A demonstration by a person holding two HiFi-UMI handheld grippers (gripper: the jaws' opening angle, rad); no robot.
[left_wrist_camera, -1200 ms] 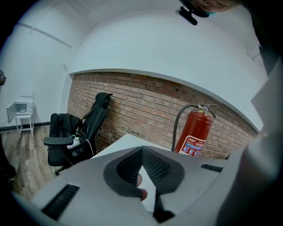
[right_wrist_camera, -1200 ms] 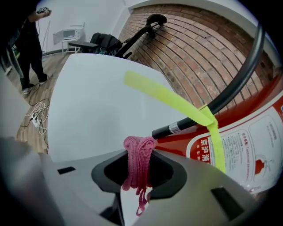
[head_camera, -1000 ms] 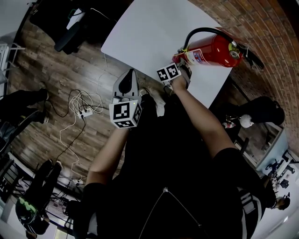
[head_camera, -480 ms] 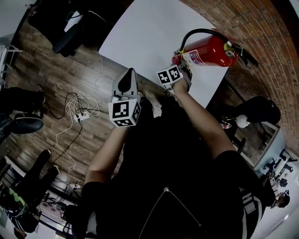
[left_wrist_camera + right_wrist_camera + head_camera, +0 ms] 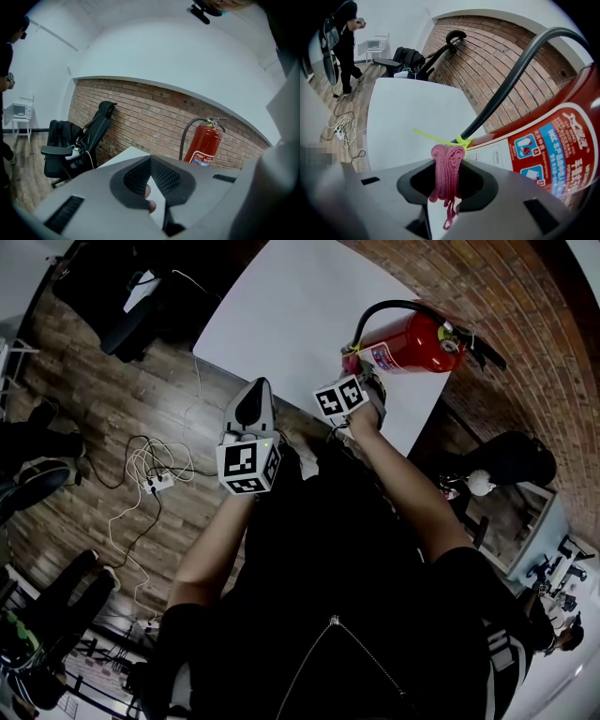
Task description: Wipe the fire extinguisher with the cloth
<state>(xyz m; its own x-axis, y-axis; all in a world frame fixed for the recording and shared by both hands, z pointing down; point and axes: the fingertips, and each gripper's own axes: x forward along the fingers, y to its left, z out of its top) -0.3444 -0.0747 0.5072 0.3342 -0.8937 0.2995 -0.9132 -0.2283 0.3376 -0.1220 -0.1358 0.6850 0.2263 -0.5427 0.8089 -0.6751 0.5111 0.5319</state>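
A red fire extinguisher point(image 5: 412, 341) with a black hose point(image 5: 511, 79) stands on the white table point(image 5: 300, 315) by the brick wall; it is also in the left gripper view point(image 5: 204, 146). My right gripper point(image 5: 363, 378) is at its lower end, shut on a bunched pink cloth point(image 5: 446, 171). The cloth presses against the red body beside a yellow zip tie point(image 5: 459, 140). My left gripper point(image 5: 255, 395) hangs off the table's near edge, apart from the extinguisher, jaws shut with nothing in them point(image 5: 151, 161).
A black office chair point(image 5: 79, 140) stands at the table's far end against the brick wall point(image 5: 154, 117). White cables and a power strip point(image 5: 155, 479) lie on the wooden floor to the left. A person point(image 5: 344, 42) stands farther off.
The right gripper with the cloth stays against the extinguisher's lower end, shifting only slightly. The left gripper holds its place. The head view has drifted a little.
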